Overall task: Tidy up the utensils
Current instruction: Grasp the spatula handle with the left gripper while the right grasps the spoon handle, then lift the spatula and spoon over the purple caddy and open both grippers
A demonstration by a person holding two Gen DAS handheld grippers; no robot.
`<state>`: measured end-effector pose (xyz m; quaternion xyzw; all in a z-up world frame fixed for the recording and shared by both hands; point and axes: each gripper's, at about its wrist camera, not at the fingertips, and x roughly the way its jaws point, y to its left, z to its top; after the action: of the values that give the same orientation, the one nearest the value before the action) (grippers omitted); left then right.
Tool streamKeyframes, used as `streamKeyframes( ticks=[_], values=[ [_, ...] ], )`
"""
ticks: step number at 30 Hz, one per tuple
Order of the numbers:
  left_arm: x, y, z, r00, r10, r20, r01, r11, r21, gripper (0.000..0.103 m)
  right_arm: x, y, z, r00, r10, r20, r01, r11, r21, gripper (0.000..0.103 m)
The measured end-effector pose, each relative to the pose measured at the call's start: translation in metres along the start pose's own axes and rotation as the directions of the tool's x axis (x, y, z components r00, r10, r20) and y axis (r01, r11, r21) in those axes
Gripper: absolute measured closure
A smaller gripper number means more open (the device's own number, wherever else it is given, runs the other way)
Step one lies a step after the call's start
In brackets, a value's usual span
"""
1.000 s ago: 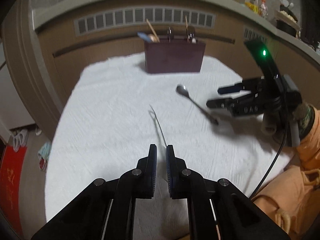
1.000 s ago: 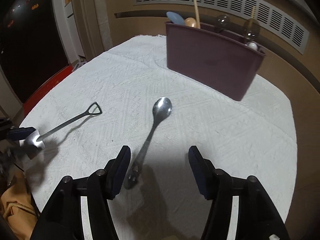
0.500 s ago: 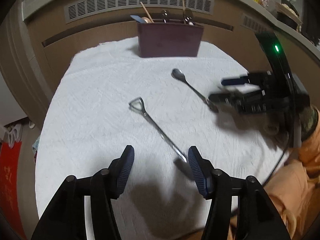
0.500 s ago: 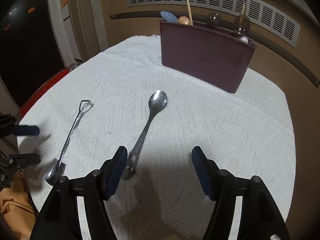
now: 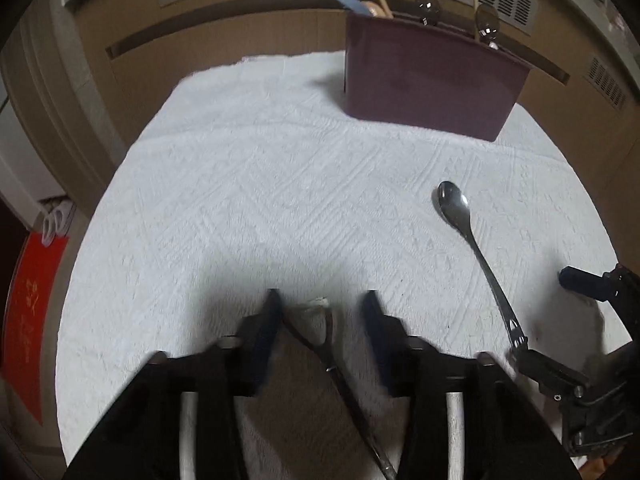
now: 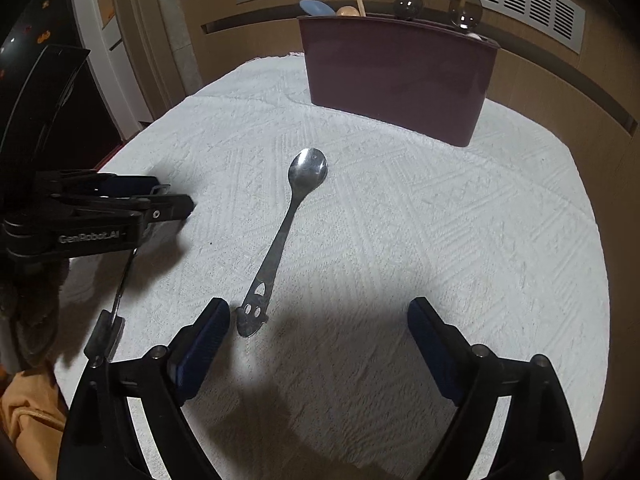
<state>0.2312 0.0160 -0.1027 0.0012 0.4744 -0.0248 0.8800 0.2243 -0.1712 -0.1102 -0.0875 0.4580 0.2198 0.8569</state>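
The left gripper fingers are closing around the looped handle of the shovel-shaped spoon, not yet pressing it. The right gripper fingers are spreading apart just behind the steel spoon lying on the white tabletop

Two metal spoons on the cloth: round-bowled spoon, shovel-shaped spoon, one maroon holder, two grippers: left gripper, right gripper
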Motion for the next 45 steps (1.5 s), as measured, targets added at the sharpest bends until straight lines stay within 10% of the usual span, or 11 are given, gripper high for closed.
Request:
streamKeyframes(
  ticks=[8,16,19,28,32,45],
  values=[
    [-0.045,0.009,-0.012,0.985,0.001,0.17,-0.002,1.0,0.008,0.079,-0.002,-0.005,-0.004,0.998,0.057,-0.013,-0.056,0.998,0.041,0.0],
    [-0.122,0.019,-0.002,0.906,0.015,0.423,-0.032,0.999,0.032,0.079,0.006,0.004,0.011,0.994,0.036,-0.101,-0.036,0.999,0.005,0.001],
    [-0.127,0.024,-0.003,0.897,0.019,0.442,-0.033,0.999,0.025,0.079,-0.003,0.01,0.026,0.999,-0.011,0.032,0.011,1.0,0.004,0.003],
    [-0.119,0.048,-0.008,0.899,-0.011,0.438,0.022,1.0,-0.019,0.078,0.052,0.019,0.082,0.998,-0.066,0.014,0.067,0.997,-0.044,0.039],
    [-0.121,0.05,-0.01,0.897,-0.025,0.441,0.037,0.999,-0.02,0.078,0.062,0.025,0.084,0.998,-0.063,-0.011,0.061,0.994,-0.088,0.077],
    [-0.135,0.034,-0.013,0.893,-0.086,0.441,0.081,0.996,0.029,0.079,-0.054,0.038,0.063,0.979,-0.065,0.191,0.087,0.99,-0.111,0.077]
  ],
)
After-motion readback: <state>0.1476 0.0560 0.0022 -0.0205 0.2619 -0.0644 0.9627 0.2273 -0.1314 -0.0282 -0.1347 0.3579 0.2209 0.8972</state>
